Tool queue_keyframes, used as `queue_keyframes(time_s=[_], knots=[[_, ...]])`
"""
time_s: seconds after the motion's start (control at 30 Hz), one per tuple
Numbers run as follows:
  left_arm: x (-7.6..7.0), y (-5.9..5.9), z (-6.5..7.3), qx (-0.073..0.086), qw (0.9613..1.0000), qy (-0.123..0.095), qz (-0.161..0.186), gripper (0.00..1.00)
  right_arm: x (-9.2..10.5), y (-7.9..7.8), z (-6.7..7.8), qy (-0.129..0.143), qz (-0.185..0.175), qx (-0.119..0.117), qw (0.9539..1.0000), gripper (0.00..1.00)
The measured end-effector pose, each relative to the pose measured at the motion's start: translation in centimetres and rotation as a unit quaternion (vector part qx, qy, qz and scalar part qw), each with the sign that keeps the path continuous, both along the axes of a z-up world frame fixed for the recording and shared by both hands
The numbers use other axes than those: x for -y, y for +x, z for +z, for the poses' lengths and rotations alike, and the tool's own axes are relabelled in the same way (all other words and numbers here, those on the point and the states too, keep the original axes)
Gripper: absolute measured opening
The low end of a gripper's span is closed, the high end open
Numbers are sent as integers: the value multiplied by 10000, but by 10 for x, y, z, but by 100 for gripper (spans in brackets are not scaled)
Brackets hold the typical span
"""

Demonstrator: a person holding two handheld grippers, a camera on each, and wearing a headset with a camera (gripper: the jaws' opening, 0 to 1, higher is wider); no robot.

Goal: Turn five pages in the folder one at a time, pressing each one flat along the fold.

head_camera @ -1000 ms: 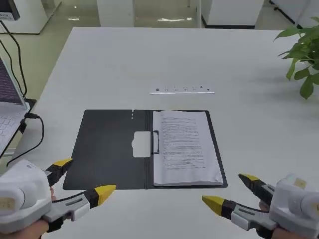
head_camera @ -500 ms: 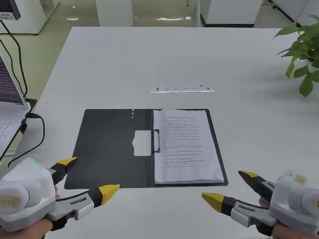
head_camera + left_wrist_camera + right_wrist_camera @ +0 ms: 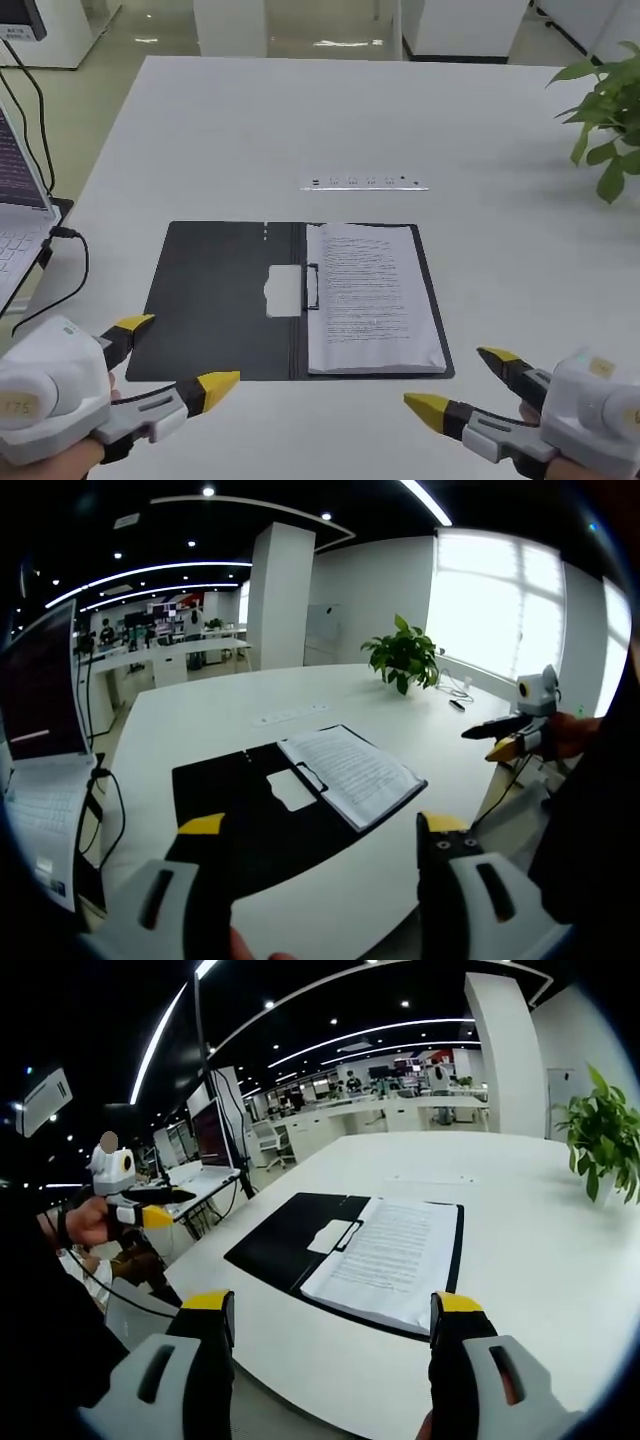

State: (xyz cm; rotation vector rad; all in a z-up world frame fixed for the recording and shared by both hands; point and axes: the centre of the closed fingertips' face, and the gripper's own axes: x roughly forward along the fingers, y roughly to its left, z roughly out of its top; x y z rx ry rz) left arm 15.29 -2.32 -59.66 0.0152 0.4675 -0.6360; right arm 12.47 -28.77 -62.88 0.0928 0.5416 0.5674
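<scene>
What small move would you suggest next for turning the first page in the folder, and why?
Probably bring the right gripper forward to the near right corner of the paper stack and pinch the top sheet. It and the left gripper hover with jaws open, holding nothing, short of the open folder, whose pages lie stacked on its right half.

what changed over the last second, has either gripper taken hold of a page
Nothing visibly changed, and nothing was taken hold of. The left gripper and right gripper still hover open, short of the folder on its near side. The stack of pages stays flat on the folder's right half, with no page lifted.
</scene>
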Motion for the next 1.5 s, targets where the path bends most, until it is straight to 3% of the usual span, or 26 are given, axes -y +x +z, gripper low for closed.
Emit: queue_keyframes(time_s=[0.4, 1.5], knots=[[-6, -4, -2, -22, 10000, 10, 69, 76, 3, -6, -4, -14, -38, -31, 10000, 80], [-8, 1, -3, -26, 9999, 101, 14, 76, 8, 0, -3, -112, -28, -6, 9999, 80]])
